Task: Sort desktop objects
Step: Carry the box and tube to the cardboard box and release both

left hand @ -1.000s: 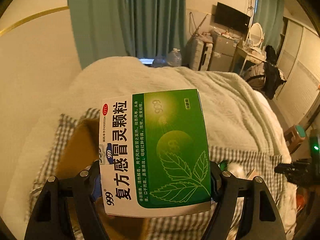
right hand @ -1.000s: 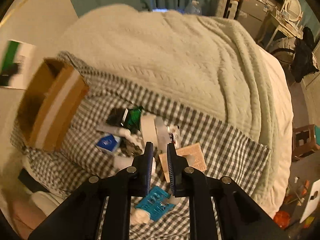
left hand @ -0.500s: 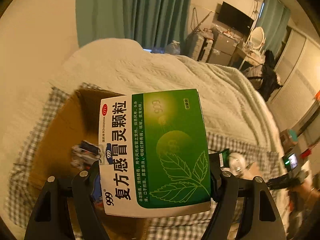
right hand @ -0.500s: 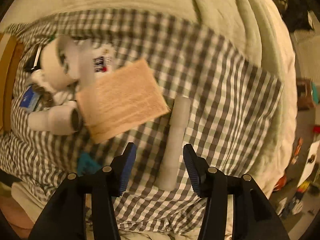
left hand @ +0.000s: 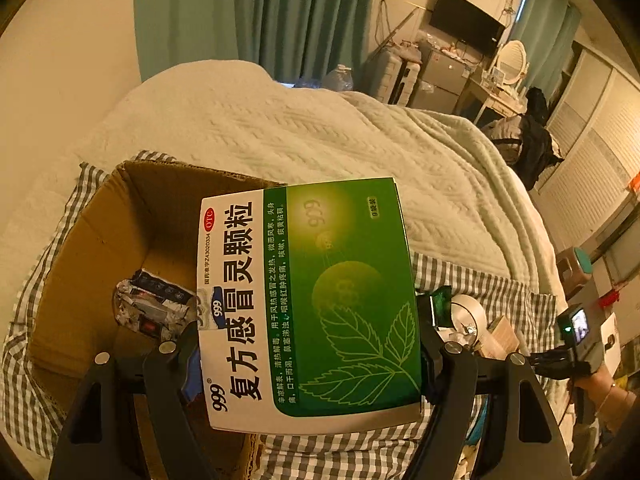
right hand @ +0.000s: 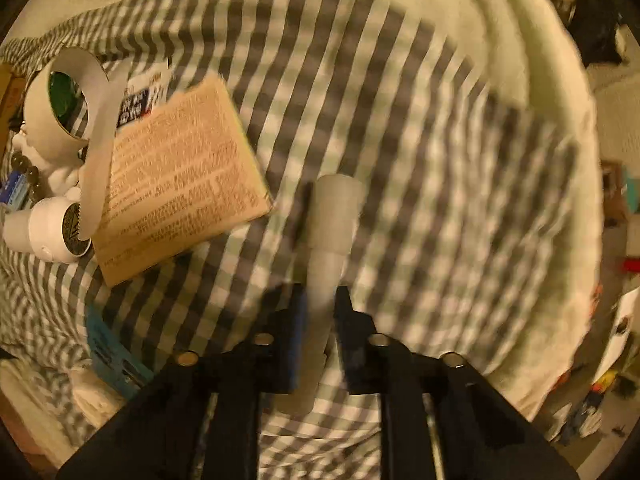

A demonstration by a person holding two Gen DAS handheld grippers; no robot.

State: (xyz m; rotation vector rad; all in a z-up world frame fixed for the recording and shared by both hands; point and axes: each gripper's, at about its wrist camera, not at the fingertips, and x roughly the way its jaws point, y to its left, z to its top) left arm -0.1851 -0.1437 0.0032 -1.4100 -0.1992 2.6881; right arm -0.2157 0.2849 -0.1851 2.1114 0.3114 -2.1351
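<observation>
My left gripper [left hand: 308, 354] is shut on a green and white medicine box [left hand: 308, 296] and holds it above the right side of an open cardboard box [left hand: 104, 232]. A crumpled foil packet [left hand: 152, 306] lies inside the cardboard box. My right gripper [right hand: 320, 312] is down on the checked cloth [right hand: 400, 120], its jaws closed around the narrow end of a white tube [right hand: 332, 224]. The right wrist view is blurred by motion. The right gripper also shows at the right edge of the left wrist view [left hand: 560, 360].
A tan printed leaflet [right hand: 176, 176], a white tape roll [right hand: 68, 96], a small white bottle [right hand: 52, 232], a bead string [right hand: 28, 168] and a blue packet [right hand: 116, 360] lie left of the tube. A pale blanket [left hand: 300, 128] covers the bed behind.
The left gripper has carried the medicine box over the cardboard box. The right gripper has dropped onto the cloth and its jaws have closed in on the white tube.
</observation>
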